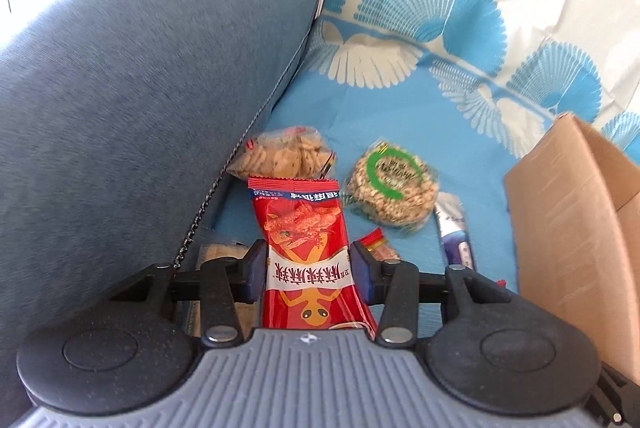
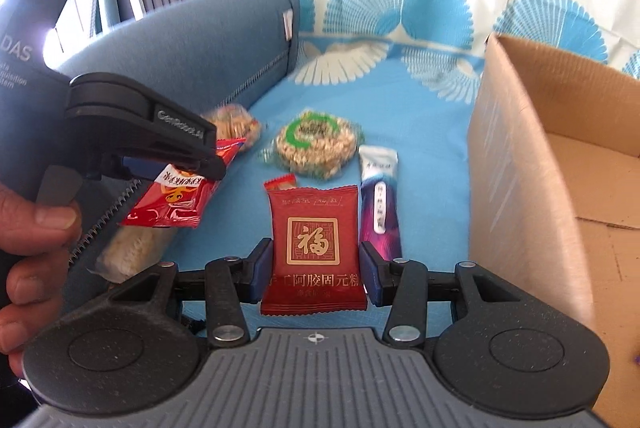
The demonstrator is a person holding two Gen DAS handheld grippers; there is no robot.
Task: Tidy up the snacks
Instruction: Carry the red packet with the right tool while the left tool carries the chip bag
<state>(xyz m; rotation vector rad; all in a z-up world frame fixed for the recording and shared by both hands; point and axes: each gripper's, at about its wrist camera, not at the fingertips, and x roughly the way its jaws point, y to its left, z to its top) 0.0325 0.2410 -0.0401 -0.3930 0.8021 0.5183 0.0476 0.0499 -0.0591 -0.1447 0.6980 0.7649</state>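
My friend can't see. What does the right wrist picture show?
The right tongs squeeze a dark red snack packet. Left of them, the left tongs lift a bright red packet over the blue sofa; a cardboard box waits on the right.

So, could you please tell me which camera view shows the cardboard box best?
The right wrist view shows the cardboard box best: its open top, inner walls and floor are visible on the right. The left wrist view catches only an outer corner and one flap at the frame's right edge, with nothing of the inside.
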